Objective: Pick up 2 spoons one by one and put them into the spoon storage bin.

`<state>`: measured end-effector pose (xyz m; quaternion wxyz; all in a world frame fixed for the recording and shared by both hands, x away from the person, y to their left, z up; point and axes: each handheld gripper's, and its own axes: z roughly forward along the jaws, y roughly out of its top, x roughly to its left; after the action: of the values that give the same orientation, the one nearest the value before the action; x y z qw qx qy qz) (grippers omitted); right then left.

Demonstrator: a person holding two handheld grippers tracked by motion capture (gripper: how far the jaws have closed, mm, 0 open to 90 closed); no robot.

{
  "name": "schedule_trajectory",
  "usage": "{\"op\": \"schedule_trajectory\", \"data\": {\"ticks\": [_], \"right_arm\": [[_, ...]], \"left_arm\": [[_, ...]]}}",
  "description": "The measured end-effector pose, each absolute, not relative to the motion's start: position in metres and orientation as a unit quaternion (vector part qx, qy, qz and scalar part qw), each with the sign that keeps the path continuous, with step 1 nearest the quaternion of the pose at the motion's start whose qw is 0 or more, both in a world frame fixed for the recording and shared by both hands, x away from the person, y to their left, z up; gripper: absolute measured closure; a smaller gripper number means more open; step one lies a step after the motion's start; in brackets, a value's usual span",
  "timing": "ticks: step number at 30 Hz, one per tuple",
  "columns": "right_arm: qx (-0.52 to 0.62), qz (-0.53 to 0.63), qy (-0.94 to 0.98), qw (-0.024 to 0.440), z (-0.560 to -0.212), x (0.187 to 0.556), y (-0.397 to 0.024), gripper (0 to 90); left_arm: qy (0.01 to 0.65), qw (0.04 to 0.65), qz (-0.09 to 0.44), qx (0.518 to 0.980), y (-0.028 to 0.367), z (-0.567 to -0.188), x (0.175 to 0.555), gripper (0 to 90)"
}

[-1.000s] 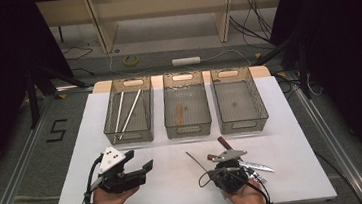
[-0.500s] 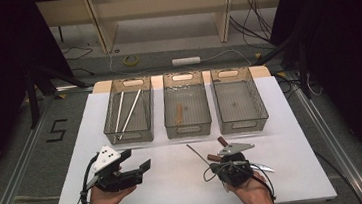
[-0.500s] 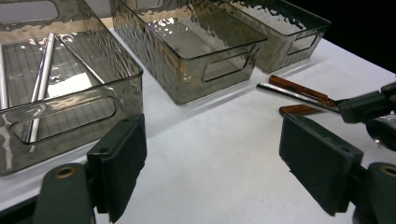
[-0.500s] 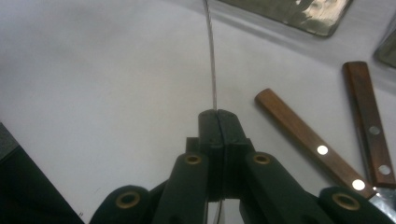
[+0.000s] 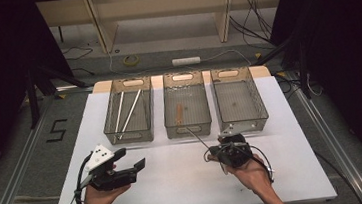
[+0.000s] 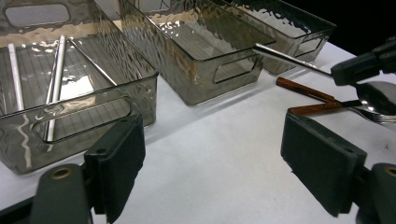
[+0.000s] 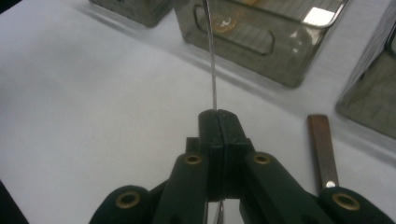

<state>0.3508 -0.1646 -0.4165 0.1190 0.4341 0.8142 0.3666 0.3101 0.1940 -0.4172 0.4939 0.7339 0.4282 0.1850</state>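
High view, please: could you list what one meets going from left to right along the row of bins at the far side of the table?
Left bin with two pale straws → middle bin with a brown-handled utensil → right bin.

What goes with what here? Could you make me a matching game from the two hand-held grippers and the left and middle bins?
1 left gripper
2 right gripper
3 left bin
4 middle bin

A holds two pale sticks
B shut on a thin metal utensil
C jaws apart, nothing between
D holds a brown piece

Pairs: 1-C, 2-B, 3-A, 4-D. The left gripper's jaws have just been opening.
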Motion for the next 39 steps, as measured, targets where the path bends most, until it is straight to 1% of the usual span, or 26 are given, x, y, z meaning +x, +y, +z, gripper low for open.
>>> {"op": "schedule_trajectory", "data": {"ticks": [23,39], "right_arm": [[0.438,0.388,0.799,0.139,-0.382,0.410,-0.152,90.0],[0.447,0.382,0.795,0.149,-0.376,0.462,-0.128,90.0]], "left_arm": [[0.429,0.502,0.193,0.726,0.203,-0.418,0.310,20.1],[0.420,0.504,0.199,0.729,0.206,-0.418,0.305,19.8]]}}
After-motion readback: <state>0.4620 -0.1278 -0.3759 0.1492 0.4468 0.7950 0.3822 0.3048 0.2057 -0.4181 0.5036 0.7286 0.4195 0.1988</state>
